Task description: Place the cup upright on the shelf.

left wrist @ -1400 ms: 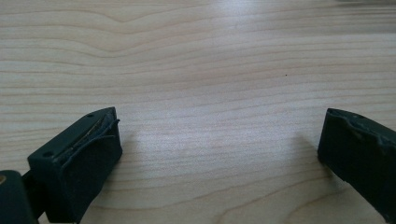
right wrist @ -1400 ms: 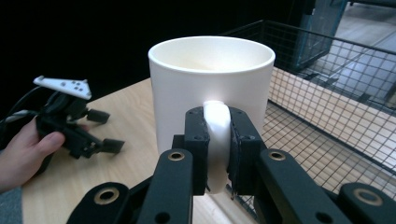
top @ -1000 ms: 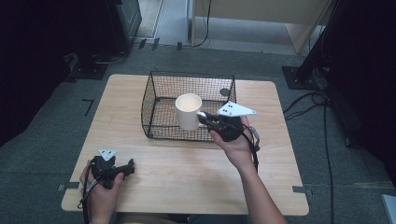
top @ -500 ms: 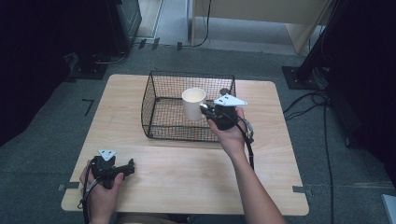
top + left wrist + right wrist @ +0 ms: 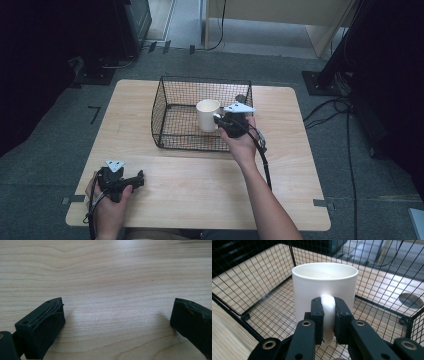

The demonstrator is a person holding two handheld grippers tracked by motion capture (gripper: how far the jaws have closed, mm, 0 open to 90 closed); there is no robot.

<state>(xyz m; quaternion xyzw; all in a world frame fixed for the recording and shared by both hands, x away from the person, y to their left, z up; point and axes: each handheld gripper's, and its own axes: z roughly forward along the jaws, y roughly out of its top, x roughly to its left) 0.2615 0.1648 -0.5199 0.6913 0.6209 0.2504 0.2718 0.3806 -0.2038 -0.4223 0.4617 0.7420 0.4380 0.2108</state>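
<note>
Holding the white mug by its handle, my right gripper has its jaws closed tight on the two flat sides of that handle, as the right gripper view shows clearly. The mug stands upright, its open mouth facing up, and I see nothing inside it. It is inside the black wire basket, toward the right part of it, with the wire floor under it; I cannot tell whether the bottom of the mug touches that floor or hangs just above it. In the high view the right hand reaches over the near right wall of the basket, and the grey three-cornered plate on the gripper sits just beside the mug.

The basket stands on the wooden surface, in its far middle part.

My left gripper rests low at the near left corner of the surface, well apart from the basket, and the left hand is wrapped around its body. In the left gripper view its jaws stand wide apart with only the bare wood grain between them, so they hold nothing.
</note>
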